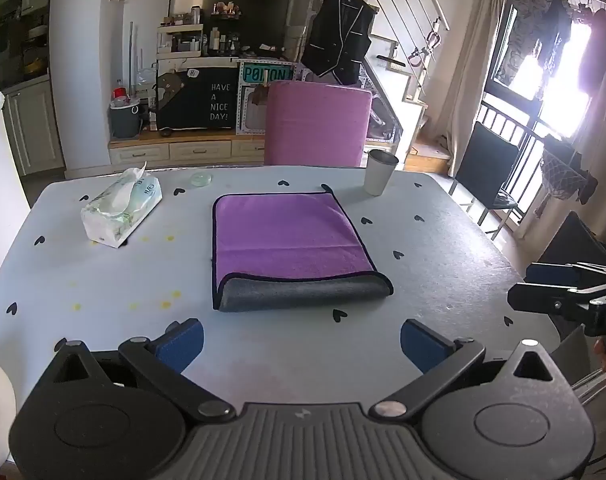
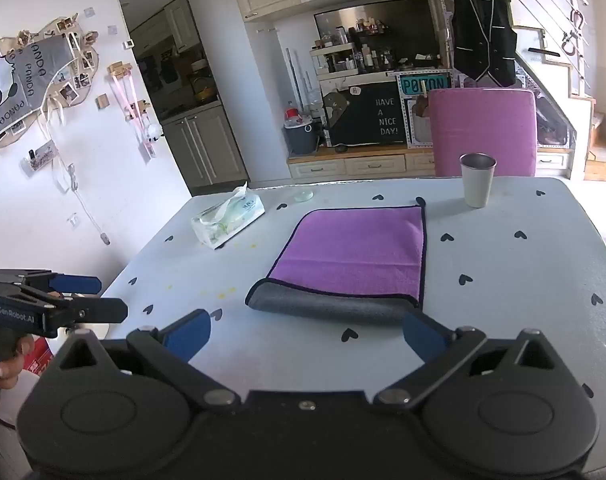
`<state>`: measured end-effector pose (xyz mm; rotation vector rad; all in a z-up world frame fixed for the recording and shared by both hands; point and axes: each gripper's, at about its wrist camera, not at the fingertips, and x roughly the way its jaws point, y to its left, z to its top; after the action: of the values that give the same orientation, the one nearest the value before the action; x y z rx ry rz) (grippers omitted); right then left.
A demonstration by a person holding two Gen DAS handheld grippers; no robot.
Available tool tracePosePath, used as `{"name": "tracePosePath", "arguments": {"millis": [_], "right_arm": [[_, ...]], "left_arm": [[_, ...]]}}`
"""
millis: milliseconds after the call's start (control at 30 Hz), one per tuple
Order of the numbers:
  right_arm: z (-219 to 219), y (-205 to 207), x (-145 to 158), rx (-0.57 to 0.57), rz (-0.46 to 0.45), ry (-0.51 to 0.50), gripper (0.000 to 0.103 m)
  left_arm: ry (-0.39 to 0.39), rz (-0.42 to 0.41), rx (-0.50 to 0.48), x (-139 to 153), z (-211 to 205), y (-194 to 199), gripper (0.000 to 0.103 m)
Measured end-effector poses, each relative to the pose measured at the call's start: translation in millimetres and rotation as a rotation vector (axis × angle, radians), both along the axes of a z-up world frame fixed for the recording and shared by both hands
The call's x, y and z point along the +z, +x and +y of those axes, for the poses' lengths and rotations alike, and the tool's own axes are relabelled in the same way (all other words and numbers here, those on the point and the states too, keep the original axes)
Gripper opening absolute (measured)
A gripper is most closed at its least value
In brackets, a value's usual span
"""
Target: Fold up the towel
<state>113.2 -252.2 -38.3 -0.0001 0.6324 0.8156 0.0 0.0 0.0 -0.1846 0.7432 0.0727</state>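
A purple towel [image 1: 287, 236] with a grey underside and dark edging lies folded on the table [image 1: 103, 280]; its near edge curls up and shows grey. It also shows in the right wrist view [image 2: 355, 256]. My left gripper [image 1: 301, 342] is open and empty, just short of the towel's near edge. My right gripper [image 2: 307, 336] is open and empty, with its right fingertip [image 2: 421, 332] close to the towel's near right corner. The right gripper shows from the side in the left wrist view [image 1: 543, 292], and the left gripper in the right wrist view [image 2: 99, 296].
A tissue pack [image 1: 121, 210] lies at the far left of the table. A metal cup [image 1: 379, 172] stands at the far right near the towel's corner. A small clear lid [image 1: 201, 179] lies at the back. A pink chair [image 1: 317, 124] stands behind the table.
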Motion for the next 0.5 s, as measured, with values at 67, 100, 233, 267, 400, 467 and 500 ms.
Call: {"name": "tracePosePath", "arguments": {"millis": [67, 100, 233, 267, 400, 467, 500], "right_arm": [[0.1, -0.1, 0.0, 0.000, -0.002, 0.003, 0.102], [0.2, 0.0, 0.0, 0.000, -0.002, 0.003, 0.102], [0.2, -0.6, 0.4, -0.001, -0.003, 0.002, 0.102], [0.3, -0.8, 0.6, -0.001, -0.003, 0.002, 0.102], [0.8, 0.0, -0.1, 0.001, 0.001, 0.002, 0.102], [0.4, 0.0, 0.0, 0.000, 0.001, 0.002, 0.102], [0.3, 0.0, 0.0, 0.000, 0.001, 0.002, 0.102]], "left_arm": [[0.002, 0.000, 0.001, 0.0, 0.0, 0.0, 0.103], [0.002, 0.001, 0.000, 0.0, -0.1, 0.0, 0.103], [0.000, 0.001, -0.001, 0.0, -0.1, 0.0, 0.103], [0.001, 0.001, -0.001, -0.1, 0.0, 0.0, 0.103], [0.002, 0.001, 0.000, -0.1, -0.1, 0.0, 0.103], [0.002, 0.001, 0.000, -0.1, -0.1, 0.0, 0.103], [0.003, 0.002, 0.001, -0.1, -0.2, 0.1, 0.103]]}}
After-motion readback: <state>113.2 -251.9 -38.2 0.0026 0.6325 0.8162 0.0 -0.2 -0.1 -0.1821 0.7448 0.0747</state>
